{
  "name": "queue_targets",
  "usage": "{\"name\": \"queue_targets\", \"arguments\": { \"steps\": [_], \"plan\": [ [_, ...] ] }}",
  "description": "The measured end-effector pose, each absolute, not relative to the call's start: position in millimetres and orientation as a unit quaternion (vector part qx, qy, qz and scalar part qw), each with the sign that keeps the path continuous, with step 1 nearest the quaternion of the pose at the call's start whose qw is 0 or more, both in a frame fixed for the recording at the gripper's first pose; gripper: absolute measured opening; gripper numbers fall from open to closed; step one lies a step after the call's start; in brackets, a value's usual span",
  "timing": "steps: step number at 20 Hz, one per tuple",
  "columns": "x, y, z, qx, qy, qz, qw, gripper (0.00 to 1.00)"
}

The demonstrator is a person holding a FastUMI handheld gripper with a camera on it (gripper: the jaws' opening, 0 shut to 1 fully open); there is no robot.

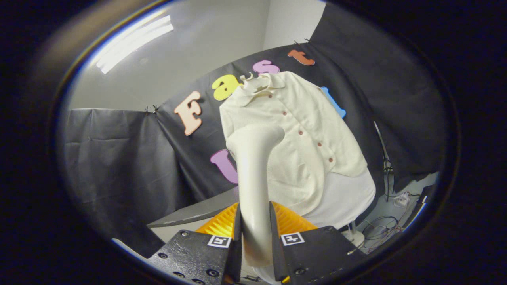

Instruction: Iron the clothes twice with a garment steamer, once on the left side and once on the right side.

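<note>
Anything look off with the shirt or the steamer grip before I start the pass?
Nothing stands out. The gripper is shut on the garment steamer, whose handle sits straight between the fingers with its head against the shirt. The shirt hangs buttoned on its hanger, collar in place. Loose cables lie beyond the stand's base.

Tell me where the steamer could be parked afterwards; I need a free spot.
The tongs are shut on the steamer, whose head meets the shirt. Bare room: the grey surface beside the tongs, below the booth's black wall. Crowded: the floor beyond the shirt's hem, with cables and the stand's base.
</note>
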State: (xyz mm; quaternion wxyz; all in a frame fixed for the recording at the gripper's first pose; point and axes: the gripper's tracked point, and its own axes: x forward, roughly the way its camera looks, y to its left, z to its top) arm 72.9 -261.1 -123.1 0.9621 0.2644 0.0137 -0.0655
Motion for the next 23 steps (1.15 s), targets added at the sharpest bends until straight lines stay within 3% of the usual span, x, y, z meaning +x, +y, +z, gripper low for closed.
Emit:
{"name": "queue_targets", "arguments": {
  "steps": [11,23],
  "plan": [
    [34,-72,-48,0.194,-0.007,0.008,0.981,0.31],
    [11,5,-39,0.147,0.011,0.016,0.989,0.31]
  ]
}}
